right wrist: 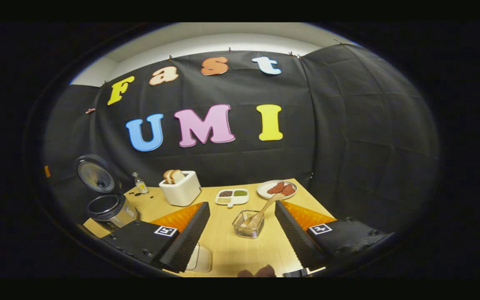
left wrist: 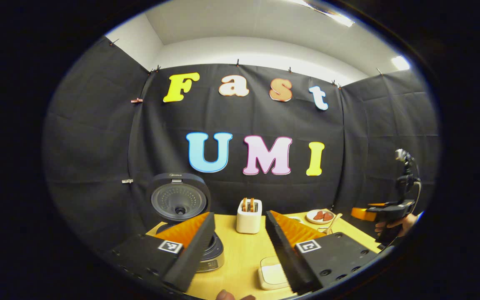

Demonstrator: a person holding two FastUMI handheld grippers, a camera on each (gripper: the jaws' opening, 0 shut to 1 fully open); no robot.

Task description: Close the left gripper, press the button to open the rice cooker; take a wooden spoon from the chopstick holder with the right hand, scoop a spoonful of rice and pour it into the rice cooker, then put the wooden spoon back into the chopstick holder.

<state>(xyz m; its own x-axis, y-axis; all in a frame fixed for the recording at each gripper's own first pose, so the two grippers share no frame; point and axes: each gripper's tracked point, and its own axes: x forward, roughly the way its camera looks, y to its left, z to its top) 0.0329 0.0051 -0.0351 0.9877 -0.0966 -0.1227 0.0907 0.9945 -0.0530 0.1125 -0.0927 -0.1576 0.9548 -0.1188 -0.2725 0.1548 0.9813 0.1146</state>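
The rice cooker (left wrist: 215, 252) stands open at the table's left, its round lid (left wrist: 177, 200) upright; in the right gripper view the cooker (right wrist: 108, 210) and its lid (right wrist: 95, 174) sit far left. A wooden spoon (right wrist: 266, 207) leans in a wire chopstick holder (right wrist: 247, 225), straight ahead of my open right gripper (right wrist: 242, 204) and close to it. My left gripper (left wrist: 240, 214) is open and empty, with its left finger in front of the cooker. A hand holds the right gripper (left wrist: 369, 210) at the table's right edge. The spoon (left wrist: 332, 224) also shows beside it.
A white toaster (left wrist: 248, 216) (right wrist: 180, 188) with bread stands mid-table at the back. A divided dish of grains (right wrist: 231, 196), a plate of red slices (right wrist: 276, 189) (left wrist: 320, 216) and a small bottle (right wrist: 140, 182) lie around it. A white square dish (left wrist: 271, 273) (right wrist: 201, 258) sits near the front edge.
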